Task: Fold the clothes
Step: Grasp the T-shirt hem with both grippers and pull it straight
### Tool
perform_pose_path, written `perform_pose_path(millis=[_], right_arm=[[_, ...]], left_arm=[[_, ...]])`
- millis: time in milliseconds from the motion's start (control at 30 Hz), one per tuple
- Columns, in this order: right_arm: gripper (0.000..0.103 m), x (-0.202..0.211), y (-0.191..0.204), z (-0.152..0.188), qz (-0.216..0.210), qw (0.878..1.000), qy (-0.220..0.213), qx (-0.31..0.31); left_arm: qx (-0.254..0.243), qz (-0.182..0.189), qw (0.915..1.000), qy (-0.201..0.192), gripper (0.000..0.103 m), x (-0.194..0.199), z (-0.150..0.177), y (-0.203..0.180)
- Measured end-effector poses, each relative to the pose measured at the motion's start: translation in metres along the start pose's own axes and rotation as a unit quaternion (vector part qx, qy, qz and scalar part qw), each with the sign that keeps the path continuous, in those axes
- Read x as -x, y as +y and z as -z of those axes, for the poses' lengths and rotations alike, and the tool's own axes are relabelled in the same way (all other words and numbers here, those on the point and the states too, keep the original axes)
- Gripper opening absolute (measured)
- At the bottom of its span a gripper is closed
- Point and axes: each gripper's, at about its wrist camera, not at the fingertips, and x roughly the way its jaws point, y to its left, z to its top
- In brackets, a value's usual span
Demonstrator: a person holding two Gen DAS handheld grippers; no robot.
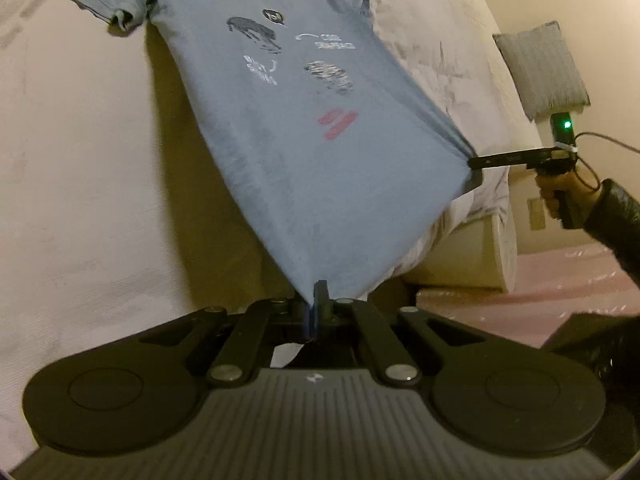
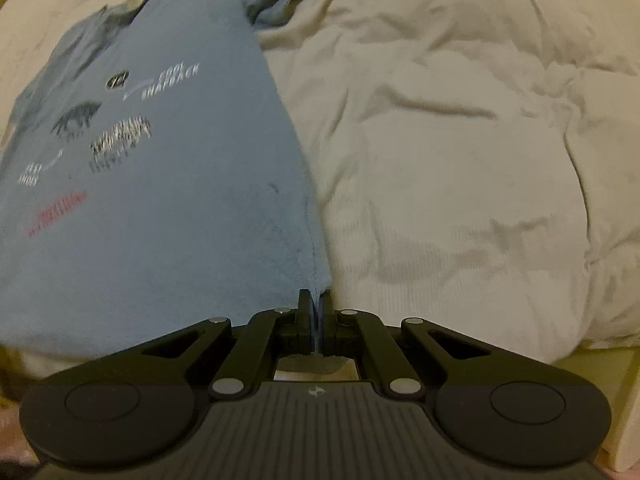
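A blue T-shirt (image 1: 288, 128) is stretched taut above the bed (image 1: 80, 160), printed side up, filling the middle of the left wrist view. The left gripper (image 1: 316, 312) has its jaws clamped on one hem corner; the right gripper (image 2: 315, 320) pinches the other, a rumpled white duvet (image 2: 460, 140) at right.

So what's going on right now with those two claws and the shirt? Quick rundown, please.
Left claw shut on blue T-shirt hem corner. Right claw shut on the other corner. Shirt stretched, printed side up, over the bed. Rumpled duvet alongside.
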Motion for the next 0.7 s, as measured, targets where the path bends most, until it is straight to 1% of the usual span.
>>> perform_pose_path(millis=[67, 200, 267, 333, 400, 433, 533, 567, 633, 700], right_arm=[[0.000, -0.009, 0.008, 0.009, 0.013, 1.000, 0.008, 0.004], [0.000, -0.039, 0.020, 0.024, 0.041, 0.998, 0.036, 0.018], [0.000, -0.050, 0.017, 0.028, 0.040, 0.998, 0.045, 0.012], [0.000, -0.058, 0.014, 0.031, 0.036, 0.998, 0.054, 0.001], [0.000, -0.061, 0.011, 0.030, 0.034, 0.998, 0.055, -0.002], [0.000, -0.062, 0.010, 0.029, 0.034, 0.998, 0.054, -0.002], [0.000, -0.068, 0.009, 0.031, 0.050, 0.997, 0.062, 0.012], [0.000, -0.070, 0.008, 0.032, 0.055, 0.996, 0.064, 0.017], [0.000, -0.073, 0.004, 0.034, 0.062, 0.995, 0.074, 0.017], [0.000, -0.072, 0.001, 0.037, 0.057, 0.996, 0.070, 0.009]], left_arm=[[0.003, -0.007, 0.9999, 0.007, 0.000, -0.004, 0.005, 0.003], [0.018, -0.022, 0.9991, 0.031, 0.000, -0.030, 0.020, 0.012], [0.024, -0.031, 0.9985, 0.037, 0.000, -0.039, 0.028, 0.015], [0.036, -0.027, 0.9985, 0.030, 0.000, -0.043, 0.036, 0.018], [0.036, -0.031, 0.9984, 0.030, 0.002, -0.046, 0.043, 0.020], [0.033, -0.035, 0.9982, 0.037, 0.003, -0.049, 0.046, 0.021], [0.021, -0.050, 0.9954, 0.079, 0.004, -0.060, 0.050, 0.022], [0.020, -0.054, 0.9945, 0.088, 0.004, -0.061, 0.052, 0.023], [0.023, -0.058, 0.9940, 0.090, 0.004, -0.056, 0.054, 0.026], [0.027, -0.055, 0.9943, 0.087, 0.004, -0.050, 0.055, 0.028]])
